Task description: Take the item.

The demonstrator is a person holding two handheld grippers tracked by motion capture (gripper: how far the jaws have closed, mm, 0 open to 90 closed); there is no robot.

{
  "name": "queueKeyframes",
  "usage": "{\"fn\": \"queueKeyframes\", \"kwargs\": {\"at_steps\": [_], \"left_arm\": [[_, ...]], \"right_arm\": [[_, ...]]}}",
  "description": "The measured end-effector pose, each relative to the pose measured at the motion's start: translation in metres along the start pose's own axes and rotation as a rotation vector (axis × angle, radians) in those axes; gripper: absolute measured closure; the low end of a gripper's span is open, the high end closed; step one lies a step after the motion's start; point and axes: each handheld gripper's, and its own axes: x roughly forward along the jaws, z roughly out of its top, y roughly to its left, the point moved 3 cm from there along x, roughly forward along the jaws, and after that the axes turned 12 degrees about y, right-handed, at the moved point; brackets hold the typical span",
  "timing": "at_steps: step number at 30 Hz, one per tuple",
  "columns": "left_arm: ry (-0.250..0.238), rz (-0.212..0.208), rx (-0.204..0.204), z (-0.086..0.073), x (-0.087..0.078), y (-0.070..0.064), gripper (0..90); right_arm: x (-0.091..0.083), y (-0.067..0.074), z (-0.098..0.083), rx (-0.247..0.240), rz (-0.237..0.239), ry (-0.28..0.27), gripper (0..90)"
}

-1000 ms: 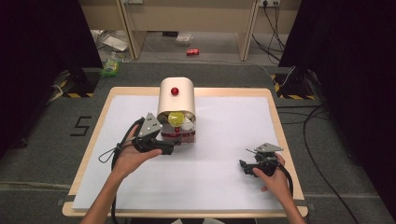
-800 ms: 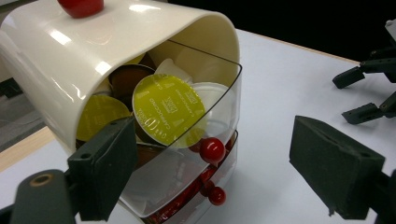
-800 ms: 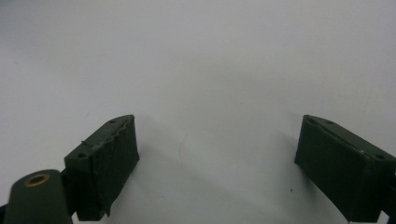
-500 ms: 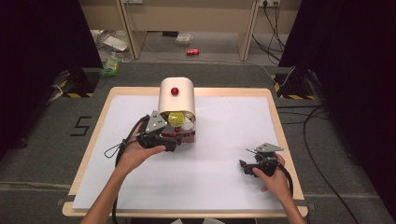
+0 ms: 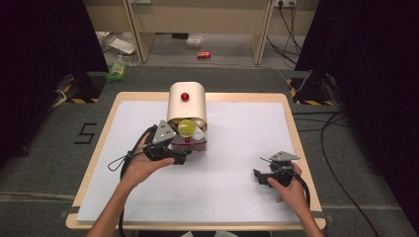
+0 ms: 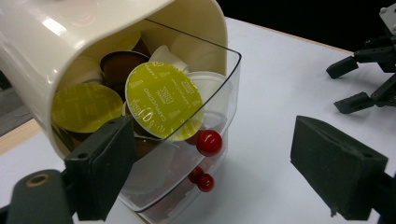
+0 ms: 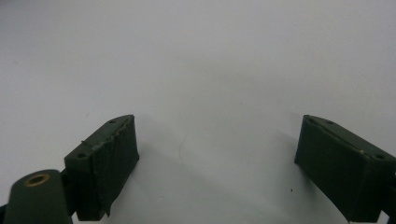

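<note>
Cream capsule dispenser [image 5: 187,101] at the bench's [image 5: 237,197] twelve o'clock — left tongs [image 6: 205,172] gape wide at its clear drawer [image 6: 224,88], gripping nothing. Right tongs [image 7: 217,168], at four o'clock, open and empty.

On the yellow-green capsule lid [image 6: 164,100] before my left tongs I read "CAPPUCCINO". A black "5" [image 5: 86,133] marks the floor left of my bench.
</note>
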Motion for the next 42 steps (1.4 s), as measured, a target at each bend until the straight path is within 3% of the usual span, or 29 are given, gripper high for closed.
{"fn": "queueKeyframes", "kwargs": {"at_steps": [11, 42], "left_arm": [[-0.009, 0.01, 0.009, -0.012, -0.009, -0.016, 14.3], [-0.011, 0.003, 0.021, -0.03, -0.02, -0.04, 14.3]], "right_arm": [[0.0, 0.0, 0.0, -0.001, -0.001, 0.0, 13.2], [0.0, 0.0, 0.0, 0.0, -0.001, 0.0, 13.2]]}}
